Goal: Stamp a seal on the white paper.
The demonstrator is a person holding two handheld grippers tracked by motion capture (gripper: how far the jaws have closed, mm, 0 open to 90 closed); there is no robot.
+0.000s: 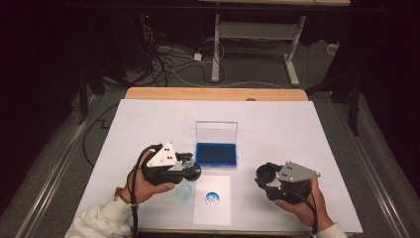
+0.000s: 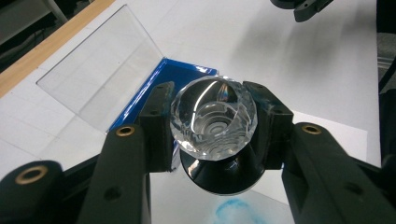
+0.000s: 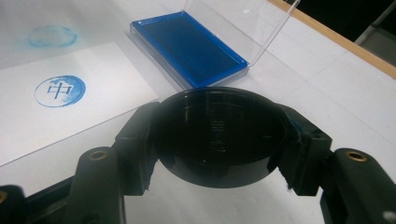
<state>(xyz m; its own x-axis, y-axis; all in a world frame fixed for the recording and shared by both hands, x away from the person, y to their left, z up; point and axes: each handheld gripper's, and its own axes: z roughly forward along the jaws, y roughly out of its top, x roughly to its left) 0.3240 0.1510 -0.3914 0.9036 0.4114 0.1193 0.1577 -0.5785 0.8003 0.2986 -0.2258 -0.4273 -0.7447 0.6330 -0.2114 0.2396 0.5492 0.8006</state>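
Left gripper clamps the stamp by its clear faceted knob, just beside the near edge of the open ink pad. Right gripper is closed on the stamp's black cap, well right of the pad. That smooth knob could slip or tilt between the jaws, smearing ink beside the printed paper, just nearer than the pad.

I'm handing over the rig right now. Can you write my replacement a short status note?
Left gripper: shut on the stamp by its clear faceted handle, held above the table.
Right gripper: shut on the round black stamp cap.
Blue ink pad: open, lid up, mid-table.
Done: one blue print on the paper sheet; a blue smudge on the table beside it.
Left, probably: cap the stamp, close the pad.
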